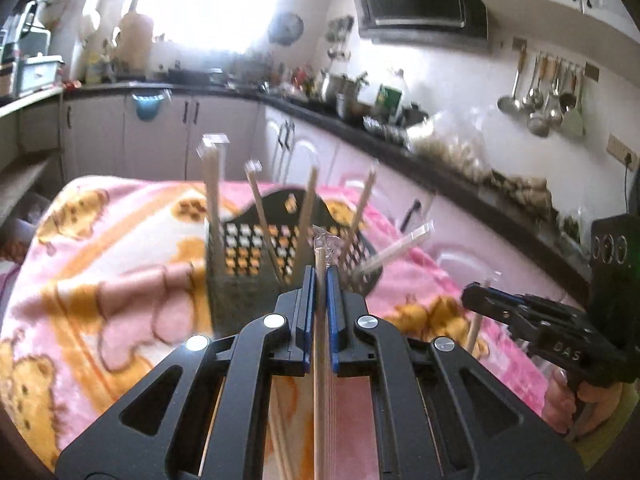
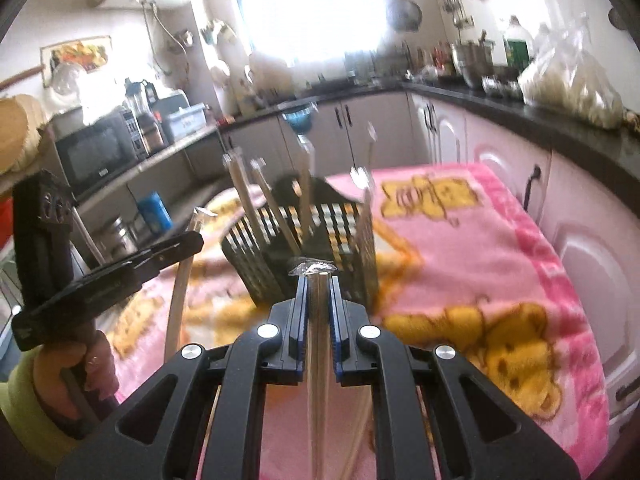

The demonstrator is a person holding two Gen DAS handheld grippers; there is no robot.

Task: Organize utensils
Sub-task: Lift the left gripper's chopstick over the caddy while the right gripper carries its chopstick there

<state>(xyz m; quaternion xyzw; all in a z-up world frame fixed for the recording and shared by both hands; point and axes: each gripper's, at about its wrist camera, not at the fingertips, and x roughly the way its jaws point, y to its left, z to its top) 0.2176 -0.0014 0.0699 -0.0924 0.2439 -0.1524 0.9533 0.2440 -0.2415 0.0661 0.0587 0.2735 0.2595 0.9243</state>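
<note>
Gripping wrapped chopsticks [image 1: 320, 264] beside basket [image 1: 256, 248]

Black hand-held gripper [image 1: 321, 280], blue pads, silver screws; yellow-green sleeve [image 2: 24, 408].

blanket [image 1: 120, 264]: pink, yellow bear print | basket [image 1: 248, 248]: black lattice | chopsticks [image 1: 216, 200]: pale wood, apparently clear-wrapped

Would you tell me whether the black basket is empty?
Not empty: several wrapped chopsticks stand inside the black basket, leaning against its walls.
</note>
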